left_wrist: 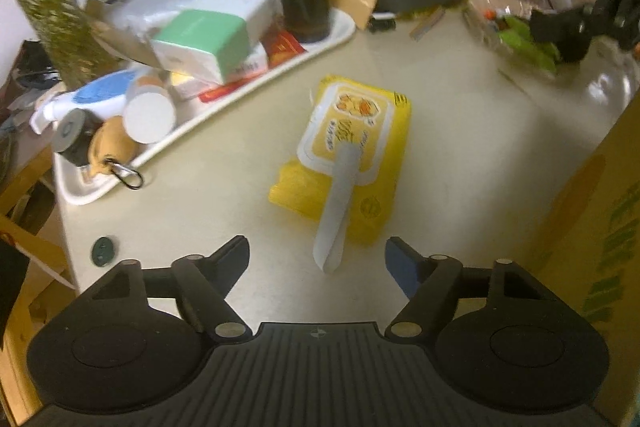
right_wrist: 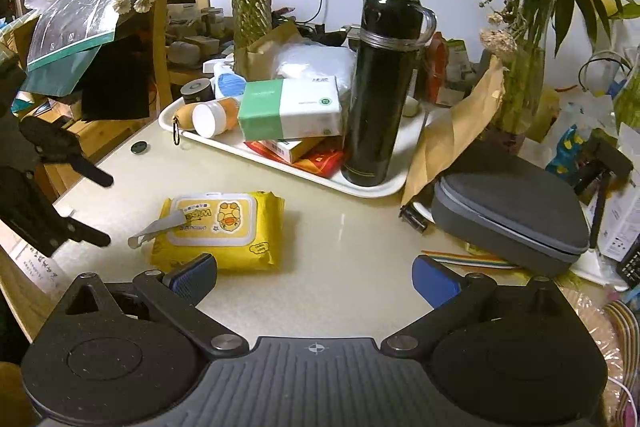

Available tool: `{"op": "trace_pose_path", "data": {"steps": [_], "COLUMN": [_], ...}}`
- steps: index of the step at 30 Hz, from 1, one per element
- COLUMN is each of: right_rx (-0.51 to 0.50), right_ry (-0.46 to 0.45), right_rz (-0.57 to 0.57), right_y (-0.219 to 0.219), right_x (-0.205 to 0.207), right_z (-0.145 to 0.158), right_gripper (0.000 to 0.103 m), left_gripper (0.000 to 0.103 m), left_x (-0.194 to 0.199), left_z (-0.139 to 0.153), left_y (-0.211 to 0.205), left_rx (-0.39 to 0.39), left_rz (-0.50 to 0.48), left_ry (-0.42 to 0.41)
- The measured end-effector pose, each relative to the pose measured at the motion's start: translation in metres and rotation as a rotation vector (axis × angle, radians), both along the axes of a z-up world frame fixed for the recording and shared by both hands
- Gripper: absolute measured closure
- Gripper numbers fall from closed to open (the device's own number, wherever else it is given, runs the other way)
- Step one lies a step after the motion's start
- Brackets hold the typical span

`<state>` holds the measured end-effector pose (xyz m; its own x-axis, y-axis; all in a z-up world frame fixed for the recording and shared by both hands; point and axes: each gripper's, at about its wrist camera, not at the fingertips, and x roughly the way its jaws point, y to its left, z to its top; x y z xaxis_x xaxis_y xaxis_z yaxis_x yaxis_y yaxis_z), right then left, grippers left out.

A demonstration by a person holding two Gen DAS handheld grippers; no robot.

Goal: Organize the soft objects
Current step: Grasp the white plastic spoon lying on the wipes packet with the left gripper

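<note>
A yellow wet-wipes pack lies flat on the cream table, with a grey wipe sticking out of its lid toward me. My left gripper is open and empty, just short of the wipe's free end. In the right wrist view the pack lies left of centre with the wipe hanging off its left side. My right gripper is open and empty, its left finger beside the pack's near edge. The left gripper shows at the left edge, open.
A white tray behind the pack holds a black thermos, a green-white tissue pack, jars and boxes. A grey zip case and brown paper bag sit right. A cardboard box stands close right of the left gripper. Plant vases line the back.
</note>
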<state>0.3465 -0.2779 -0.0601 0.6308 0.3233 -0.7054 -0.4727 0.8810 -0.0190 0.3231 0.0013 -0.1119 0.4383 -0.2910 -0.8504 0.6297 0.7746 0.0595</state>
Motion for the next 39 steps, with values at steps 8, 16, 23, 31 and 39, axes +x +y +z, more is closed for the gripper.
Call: {"op": "trace_pose_path", "data": {"steps": [8, 16, 23, 31, 39], "right_rx": [0.008, 0.013, 0.0, -0.015, 0.021], "right_ry": [0.003, 0.004, 0.002, 0.0, 0.008], "right_rz": [-0.016, -0.021, -0.021, -0.021, -0.01], "right_y": [-0.01, -0.013, -0.013, -0.009, -0.001], "right_x": [0.001, 0.002, 0.002, 0.004, 0.01], "right_z": [-0.003, -0.004, -0.004, -0.007, -0.01], "right_gripper": [0.0, 0.0, 0.0, 0.0, 0.0], "left_gripper": [0.05, 0.063, 0.095, 0.101, 0.101], "left_x": [0.013, 0.019, 0.019, 0.017, -0.001], "left_z": [-0.028, -0.043, -0.039, -0.012, 0.059], "left_y": [-0.009, -0.016, -0.013, 0.008, 0.006], "left_rx": [0.047, 0.041, 0.088, 0.094, 0.051], "left_rz": [-0.017, -0.037, 0.015, 0.079, 0.187], "left_ry": [0.041, 0.052, -0.004, -0.054, -0.151]}}
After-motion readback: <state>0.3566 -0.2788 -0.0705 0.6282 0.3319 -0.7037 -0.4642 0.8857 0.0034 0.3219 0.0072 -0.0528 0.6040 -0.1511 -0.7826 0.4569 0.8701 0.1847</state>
